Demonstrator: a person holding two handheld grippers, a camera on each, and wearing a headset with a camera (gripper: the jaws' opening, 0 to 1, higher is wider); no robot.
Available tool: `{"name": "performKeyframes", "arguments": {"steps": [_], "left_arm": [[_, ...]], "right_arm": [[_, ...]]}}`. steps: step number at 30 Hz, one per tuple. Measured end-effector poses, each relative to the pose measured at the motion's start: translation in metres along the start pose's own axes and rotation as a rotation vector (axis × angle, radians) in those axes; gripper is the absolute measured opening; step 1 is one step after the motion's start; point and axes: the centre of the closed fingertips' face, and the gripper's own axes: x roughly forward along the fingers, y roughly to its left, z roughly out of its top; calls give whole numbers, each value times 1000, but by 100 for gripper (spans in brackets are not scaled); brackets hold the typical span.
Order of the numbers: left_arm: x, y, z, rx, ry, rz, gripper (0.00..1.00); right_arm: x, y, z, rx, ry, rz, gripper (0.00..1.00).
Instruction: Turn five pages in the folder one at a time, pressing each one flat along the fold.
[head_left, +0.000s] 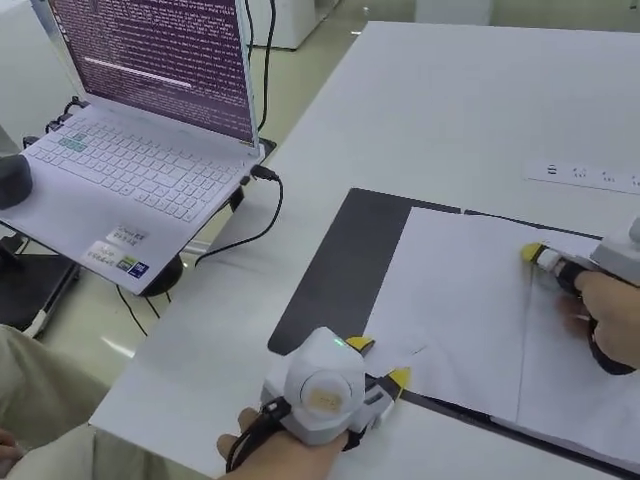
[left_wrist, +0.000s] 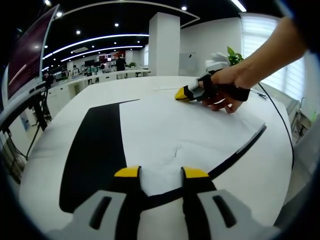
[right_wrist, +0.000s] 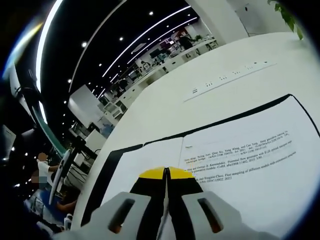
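White counter (head_left: 450, 90) stretches through an open-plan office lit by ceiling strips. At the bottom centre of the head view, the left gripper (left_wrist: 161, 174) has its yellow-tipped jaws standing apart. The near edge of the turned page (left_wrist: 175, 125) lies between them, and I cannot tell whether either tip touches it. At the right edge of that view, the right gripper (right_wrist: 165, 175) has its jaws closed tip to tip, resting on the paper at the fold (head_left: 524, 340).

Around both, the folder (head_left: 335, 270) lies open and flat in the lower right of the head view — black cover at its left, white sheets over the rest. The right-hand sheet carries printed lines. Beyond it a white power strip (head_left: 585, 175) lies near the right edge.

In the upper left an open laptop (head_left: 140, 150) sits tilted on a stand — its black cable (head_left: 268, 215) curves down beside the counter's edge, well apart from the folder.
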Motion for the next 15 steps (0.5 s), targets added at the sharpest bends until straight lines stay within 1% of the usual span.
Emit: {"name": "performKeyframes", "arguments": {"steps": [2, 4, 6, 11, 14, 15], "left_arm": [[0, 0, 0, -1, 0, 0, 30], [0, 0, 0, 0, 2, -1, 30], [0, 0, 0, 0, 3, -1, 30], [0, -1, 0, 4, 6, -1, 30], [1, 0, -1, 5, 7, -3, 30], [1, 0, -1, 5, 6, -3, 30]], "right_arm": [[-3, 1, -2, 35, -1, 0, 0], [-7, 1, -5, 45, 1, 1, 0], [-12, 5, -10, 44, 7, 5, 0], [-32, 20, -21, 60, 7, 21, 0], [-41, 25, -26, 67, 6, 27, 0], [-44, 27, -27, 81, 5, 30, 0]]}}
